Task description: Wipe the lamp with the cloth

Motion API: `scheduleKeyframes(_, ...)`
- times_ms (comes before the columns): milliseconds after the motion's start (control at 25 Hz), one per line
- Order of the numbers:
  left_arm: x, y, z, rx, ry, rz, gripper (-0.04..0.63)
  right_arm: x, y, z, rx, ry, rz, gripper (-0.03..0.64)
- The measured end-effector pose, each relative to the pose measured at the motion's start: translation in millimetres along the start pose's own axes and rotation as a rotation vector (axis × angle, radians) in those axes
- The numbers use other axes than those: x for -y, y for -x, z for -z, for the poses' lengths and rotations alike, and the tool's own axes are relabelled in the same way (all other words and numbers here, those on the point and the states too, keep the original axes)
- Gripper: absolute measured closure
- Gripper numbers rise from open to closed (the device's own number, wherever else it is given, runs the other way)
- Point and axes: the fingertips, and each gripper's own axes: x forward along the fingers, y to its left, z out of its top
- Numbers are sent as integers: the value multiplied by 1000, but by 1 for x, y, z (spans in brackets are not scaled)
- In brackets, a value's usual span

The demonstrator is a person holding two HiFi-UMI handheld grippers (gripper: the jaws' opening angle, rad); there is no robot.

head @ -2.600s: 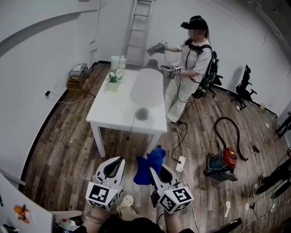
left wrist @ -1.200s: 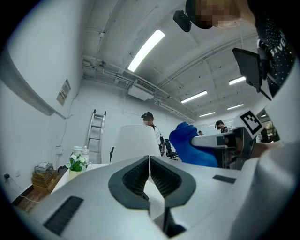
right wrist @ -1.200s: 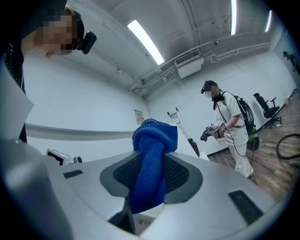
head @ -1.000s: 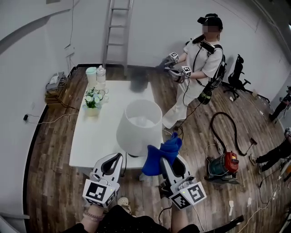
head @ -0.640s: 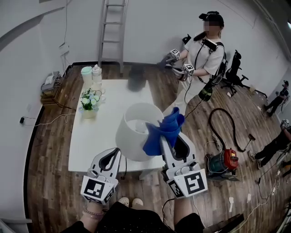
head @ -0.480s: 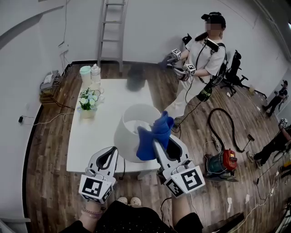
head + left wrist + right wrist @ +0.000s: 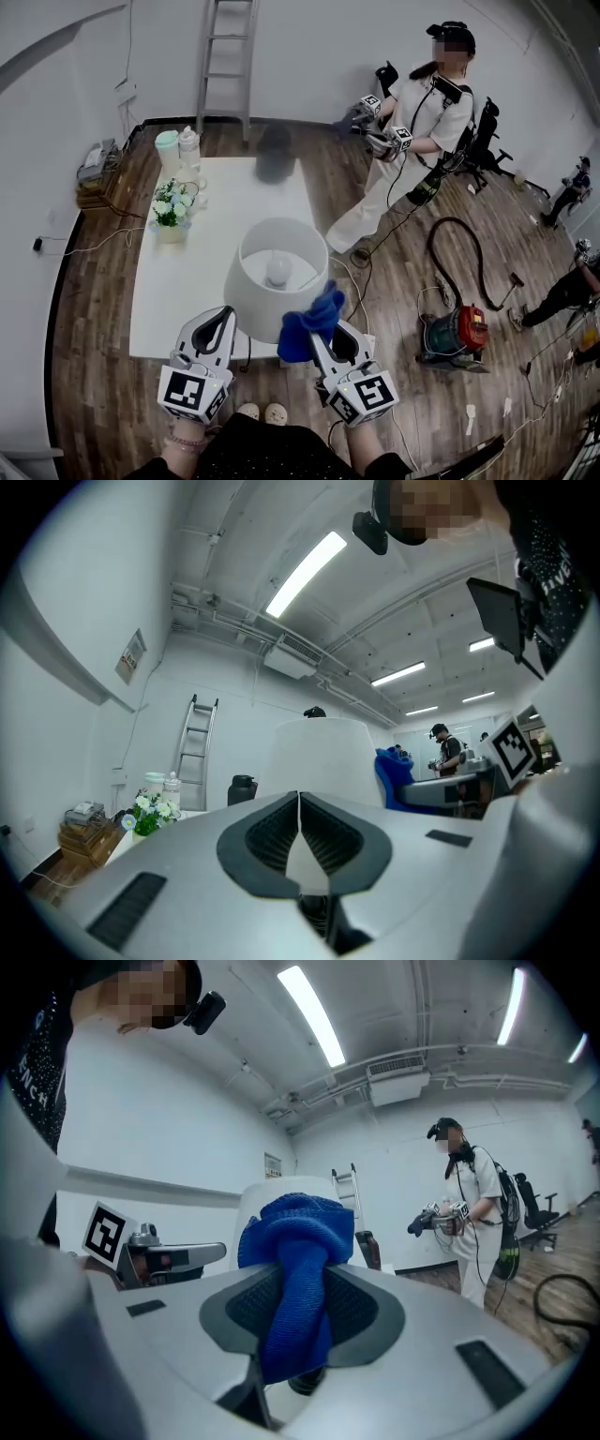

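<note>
Pinches a bunched blue cloth in the right gripper, with the wad bulging above the jaws right at the near side of the white lamp on the table, contact impossible to confirm. Holds the left gripper pressed together on nothing, low beside the shade. Looks soft, light and floppy, so best held deep in the fold as it is now, while the thin shade probably dents or tips easily and calls for gentle strokes.
</note>
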Motion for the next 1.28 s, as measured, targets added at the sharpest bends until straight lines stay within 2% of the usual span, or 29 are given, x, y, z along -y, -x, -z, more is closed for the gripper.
scheduleKeyframes(160, -1, -6, 4, -11, -1, -1, 588, 14, 4, 34, -78, -55, -5, 495)
scheduleKeyframes(280, -2, -8, 5, -13, -5, -5, 588, 27, 6, 48, -127, -139, -55, 495)
scheduleKeyframes(360, -4, -8, 5, -16, -10, -8, 588, 35, 6, 46, -144, -156, -97, 495)
scheduleKeyframes(440, -6, -6, 4, -13, -15, -12, 588, 43, 6, 26, -120, -164, -163, 495)
scheduleKeyframes(520, -9, -7, 0, -6, -23, -18, 588, 59, 0, -11, -53, -169, -221, 495)
scheduleKeyframes(600, -12, -10, -4, -1, -34, -26, 588, 78, -16, -50, -12, -129, -249, 495)
scheduleKeyframes(720, -18, -16, -11, 6, -54, -44, 588, 94, -46, -90, -30, -9, -290, 495)
scheduleKeyframes(840, -27, -22, -22, 26, -83, -65, 588, 88, -72, -106, -90, 34, -388, 495)
scheduleKeyframes(1000, -42, -32, -39, 44, -141, -90, 588, 77, -89, -103, -160, 16, -527, 495)
scheduleKeyframes(1160, -53, -35, -46, 53, -158, -116, 588, 87, -98, -82, -233, -2, -551, 495)
scheduleKeyframes(1280, -59, -38, -45, 43, -165, -126, 588, 98, -106, -55, -334, 5, -549, 495)
